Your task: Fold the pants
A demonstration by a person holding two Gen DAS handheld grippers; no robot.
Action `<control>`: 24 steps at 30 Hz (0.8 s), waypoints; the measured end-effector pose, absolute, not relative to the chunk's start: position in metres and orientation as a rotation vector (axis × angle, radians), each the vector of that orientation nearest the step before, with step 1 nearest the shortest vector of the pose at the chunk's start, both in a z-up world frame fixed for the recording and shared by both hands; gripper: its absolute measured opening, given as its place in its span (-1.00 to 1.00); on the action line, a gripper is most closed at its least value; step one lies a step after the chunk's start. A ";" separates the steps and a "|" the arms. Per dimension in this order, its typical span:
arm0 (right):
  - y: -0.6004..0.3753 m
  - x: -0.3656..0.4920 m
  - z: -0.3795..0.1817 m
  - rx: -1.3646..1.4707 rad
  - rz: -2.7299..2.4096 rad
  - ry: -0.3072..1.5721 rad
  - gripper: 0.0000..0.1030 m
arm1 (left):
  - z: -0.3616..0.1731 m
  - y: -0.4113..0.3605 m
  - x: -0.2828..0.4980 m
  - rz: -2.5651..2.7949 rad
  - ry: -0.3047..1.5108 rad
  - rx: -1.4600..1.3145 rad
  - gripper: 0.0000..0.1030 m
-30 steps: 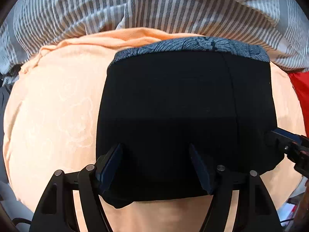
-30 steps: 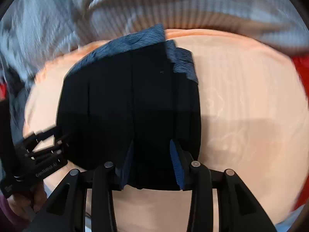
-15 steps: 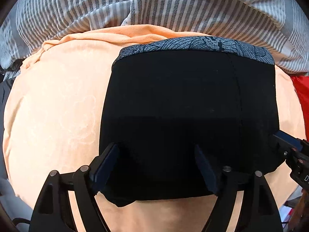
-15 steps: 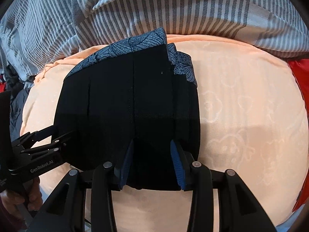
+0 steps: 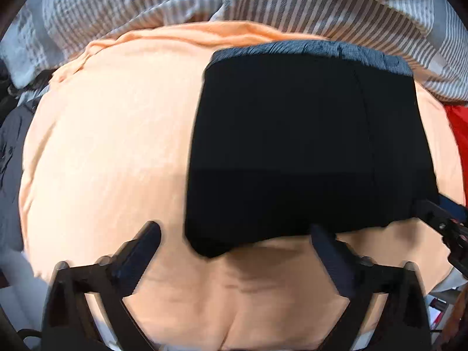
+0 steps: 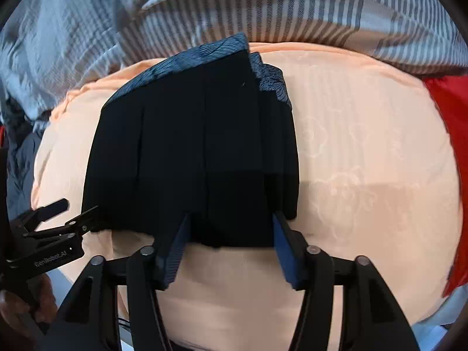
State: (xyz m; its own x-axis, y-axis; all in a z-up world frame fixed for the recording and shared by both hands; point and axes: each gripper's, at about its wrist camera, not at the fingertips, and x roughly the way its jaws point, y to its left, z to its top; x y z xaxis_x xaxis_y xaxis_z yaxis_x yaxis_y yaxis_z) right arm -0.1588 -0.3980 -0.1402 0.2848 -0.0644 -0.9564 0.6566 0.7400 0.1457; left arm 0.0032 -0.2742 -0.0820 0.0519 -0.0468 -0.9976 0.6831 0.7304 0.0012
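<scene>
**Folded black pants on peach blanket: release stage**

Left wrist view. Item: black knit pants [image 5: 307, 146], folded into a compact rectangle, with a patterned blue-grey waistband along the far edge. They lie flat on a soft peach fleece blanket [image 5: 102, 146], with striped grey-and-white bedding [image 5: 292, 0] behind. The left gripper [image 5: 237, 234] has just been opening; its fingers are spread wide, and only a fabric corner lies between them, unpinched. The right gripper's tip shows at the pants' right edge.

Right wrist view. The right gripper [image 6: 231, 228] has just been opening too; its ribbed blue fingers [image 6: 175, 245] straddle the near hem, apparently without pressing. Red cloth [image 6: 447, 117] lies at the right.

Judgement: the fold looks finished. Next move: lift both grippers clear without snagging the hem.
</scene>
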 end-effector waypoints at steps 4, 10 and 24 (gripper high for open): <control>-0.379 -0.164 -0.126 0.561 -0.499 1.219 0.42 | -0.080 -0.251 -0.003 -0.564 1.478 0.584 1.00; -0.353 -0.169 -0.115 0.567 -0.449 1.262 0.61 | -0.068 -0.225 -0.013 -0.521 1.499 0.610 1.00; -0.341 -0.160 -0.111 0.659 -0.425 1.340 0.61 | -0.044 -0.206 -0.016 -0.483 1.524 0.618 1.00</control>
